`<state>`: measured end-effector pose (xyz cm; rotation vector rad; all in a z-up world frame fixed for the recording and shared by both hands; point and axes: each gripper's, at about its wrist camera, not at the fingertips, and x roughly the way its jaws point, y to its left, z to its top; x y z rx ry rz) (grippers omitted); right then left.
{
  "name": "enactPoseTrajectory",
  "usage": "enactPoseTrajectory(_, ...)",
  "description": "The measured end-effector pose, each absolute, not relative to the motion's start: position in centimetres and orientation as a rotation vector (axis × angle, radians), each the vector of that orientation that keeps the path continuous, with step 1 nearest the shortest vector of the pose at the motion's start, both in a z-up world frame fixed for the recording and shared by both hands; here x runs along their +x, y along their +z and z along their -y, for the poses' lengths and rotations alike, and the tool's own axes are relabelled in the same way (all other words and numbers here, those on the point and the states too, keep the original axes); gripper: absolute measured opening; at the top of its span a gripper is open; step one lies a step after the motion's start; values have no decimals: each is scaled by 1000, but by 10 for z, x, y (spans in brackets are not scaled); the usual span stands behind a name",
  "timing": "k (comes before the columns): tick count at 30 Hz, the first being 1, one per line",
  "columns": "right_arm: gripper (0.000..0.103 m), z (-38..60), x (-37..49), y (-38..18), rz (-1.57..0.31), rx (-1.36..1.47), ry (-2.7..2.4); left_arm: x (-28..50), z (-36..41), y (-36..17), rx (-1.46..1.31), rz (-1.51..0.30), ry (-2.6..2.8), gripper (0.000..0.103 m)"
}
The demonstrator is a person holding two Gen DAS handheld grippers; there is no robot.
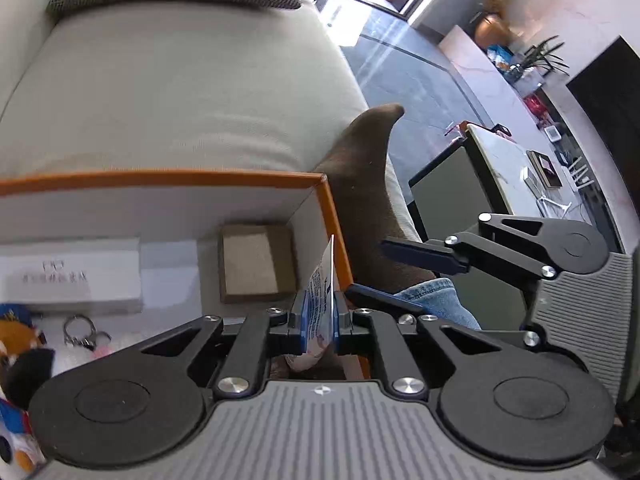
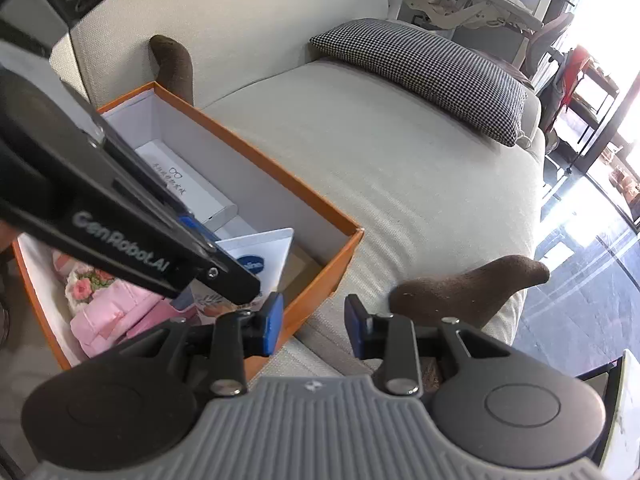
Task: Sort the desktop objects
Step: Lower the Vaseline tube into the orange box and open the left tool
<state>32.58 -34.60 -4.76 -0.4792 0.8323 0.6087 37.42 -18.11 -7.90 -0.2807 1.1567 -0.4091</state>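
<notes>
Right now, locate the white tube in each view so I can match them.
Left wrist view: the tube stands edge-on at lower centre, pinched in the left tool, just inside the box's right wall.
Right wrist view: the tube is left of centre, face showing, over the box's near corner, under the left tool.
Shared landmark: the orange box on the sofa.

Both wrist views steep, close; share orange box [image 1: 168, 178]

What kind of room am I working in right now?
Most likely a home living room: the orange box sits on a beige sofa with a houndstooth cushion, and a marble-topped table stands beside it.
</notes>
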Motion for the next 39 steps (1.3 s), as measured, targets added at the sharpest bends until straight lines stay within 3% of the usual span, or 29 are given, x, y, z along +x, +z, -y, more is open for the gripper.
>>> enactPoseTrajectory(7, 37, 341, 322, -51, -822, -501, 622, 378, 184, -92, -374, -1236, -369, 19)
enactPoseTrajectory(15, 37, 343, 326, -55, -817, -533, 617, 381, 171, -117, -448, -1290, -361, 18)
enactPoseTrajectory(26, 38, 332, 332, -52, -817, -611, 613, 364, 172, -84, -340, -1211, -398, 18)
enactPoseTrajectory(39, 38, 319, 298, -33, -846, -686, 579, 291, 157, -22, -199, -1066, -357, 19)
